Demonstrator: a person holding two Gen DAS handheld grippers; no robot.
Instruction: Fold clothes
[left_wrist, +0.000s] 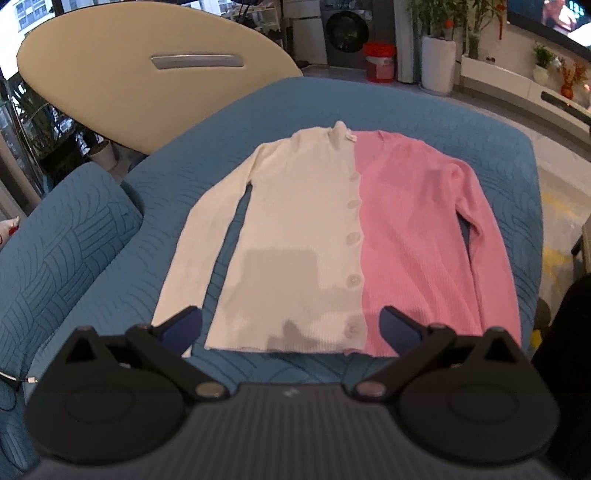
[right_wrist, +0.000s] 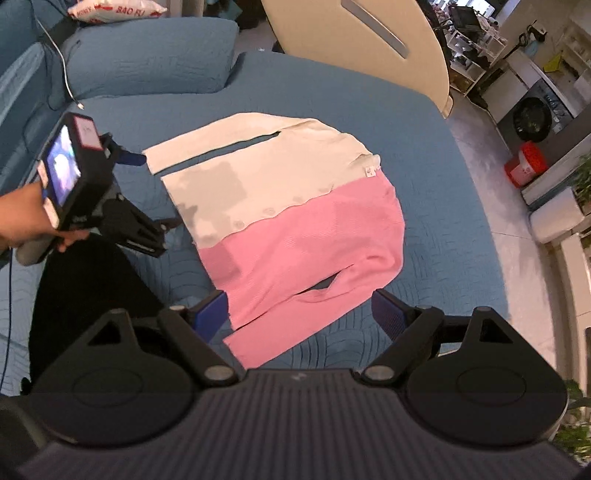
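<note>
A long-sleeved cardigan (left_wrist: 332, 236), half white and half pink with a row of buttons down the middle, lies spread flat and face up on a blue quilted cushion (left_wrist: 498, 155). Both sleeves lie along its sides. My left gripper (left_wrist: 291, 325) is open and empty, hovering just above the hem. In the right wrist view the cardigan (right_wrist: 295, 206) lies sideways, pink half nearer. My right gripper (right_wrist: 299, 314) is open and empty above the pink sleeve (right_wrist: 273, 332). The left gripper (right_wrist: 147, 188) shows there at the white hem.
A beige chair back (left_wrist: 147, 70) stands behind the cushion. A blue sofa arm (left_wrist: 62, 236) is at the left. A white cable (right_wrist: 64, 70) lies on the sofa. The floor, a red bucket (left_wrist: 380, 61) and planters (left_wrist: 437, 62) are beyond.
</note>
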